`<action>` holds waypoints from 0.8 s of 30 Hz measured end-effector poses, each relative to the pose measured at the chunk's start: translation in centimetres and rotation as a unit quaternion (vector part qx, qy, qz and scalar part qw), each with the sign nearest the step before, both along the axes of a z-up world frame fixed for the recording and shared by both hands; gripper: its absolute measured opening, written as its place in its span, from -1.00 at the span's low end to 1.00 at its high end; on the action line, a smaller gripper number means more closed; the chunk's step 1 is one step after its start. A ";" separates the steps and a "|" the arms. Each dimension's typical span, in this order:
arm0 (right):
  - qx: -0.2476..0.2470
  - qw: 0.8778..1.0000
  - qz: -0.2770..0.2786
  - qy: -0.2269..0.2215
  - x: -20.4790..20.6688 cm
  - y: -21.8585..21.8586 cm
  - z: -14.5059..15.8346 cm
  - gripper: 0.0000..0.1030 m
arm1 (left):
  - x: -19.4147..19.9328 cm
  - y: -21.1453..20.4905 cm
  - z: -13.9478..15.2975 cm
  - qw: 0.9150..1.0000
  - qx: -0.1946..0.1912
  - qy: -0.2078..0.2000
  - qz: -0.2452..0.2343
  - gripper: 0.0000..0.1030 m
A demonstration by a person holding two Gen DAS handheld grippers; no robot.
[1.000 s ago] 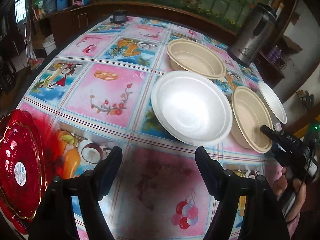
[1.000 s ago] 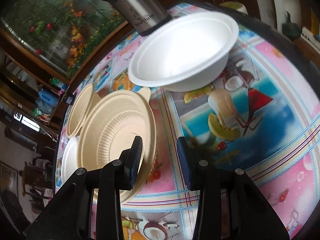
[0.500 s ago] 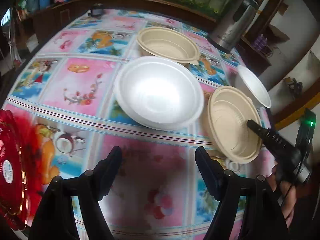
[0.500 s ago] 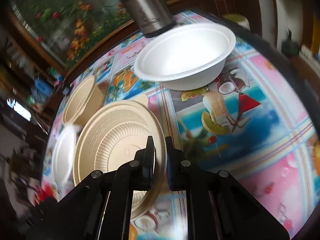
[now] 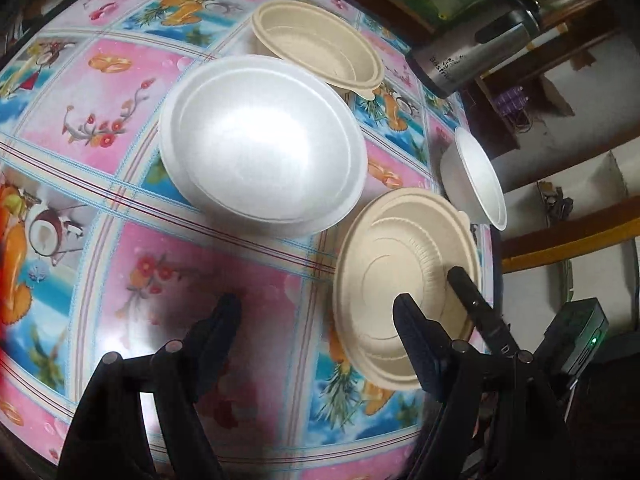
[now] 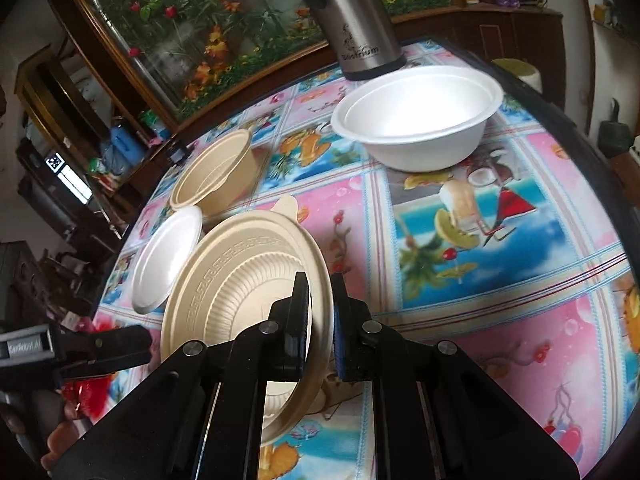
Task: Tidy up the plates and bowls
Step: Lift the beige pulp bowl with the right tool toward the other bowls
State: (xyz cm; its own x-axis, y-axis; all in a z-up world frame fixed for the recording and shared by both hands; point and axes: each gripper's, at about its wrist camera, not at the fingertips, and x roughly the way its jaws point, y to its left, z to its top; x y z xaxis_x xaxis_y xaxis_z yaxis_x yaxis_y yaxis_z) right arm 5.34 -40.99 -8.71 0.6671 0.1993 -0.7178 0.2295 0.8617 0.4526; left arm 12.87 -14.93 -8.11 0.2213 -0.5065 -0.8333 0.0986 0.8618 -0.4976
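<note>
Tan plate (image 6: 240, 280) now pinched at its near rim by right hand-held gripper (image 6: 320, 320), jaws narrowed onto it since a second ago, edge tipped up off the counter (image 6: 480, 260). Left hand-held gripper (image 5: 316, 320) wide, holding nothing, pointing steeply down just left of that plate. Beyond: white plate (image 5: 260, 144), tan bowl (image 5: 320, 52), white bowl (image 6: 416, 120), all empty. Farther back, steel flask (image 6: 352, 16).

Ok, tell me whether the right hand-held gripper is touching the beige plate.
Touching. The right wrist view shows the right hand-held gripper shut on the rim of the beige plate, one finger either side.
</note>
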 end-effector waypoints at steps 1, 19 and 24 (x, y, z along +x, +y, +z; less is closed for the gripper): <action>0.003 1.000 0.002 0.000 0.0 0.1 0.0 -0.82 | 0.0 -0.3 -0.1 1.000 -0.001 0.002 -0.001 0.52; 0.100 0.995 -0.014 0.009 -0.1 -2.1 -1.1 -0.74 | 0.4 -3.5 -0.2 0.996 0.054 -0.055 -0.039 -0.84; 0.074 0.997 -0.017 0.005 -0.2 -1.4 -0.9 -0.76 | 0.3 -3.1 0.1 0.995 0.061 -0.067 -0.040 -0.85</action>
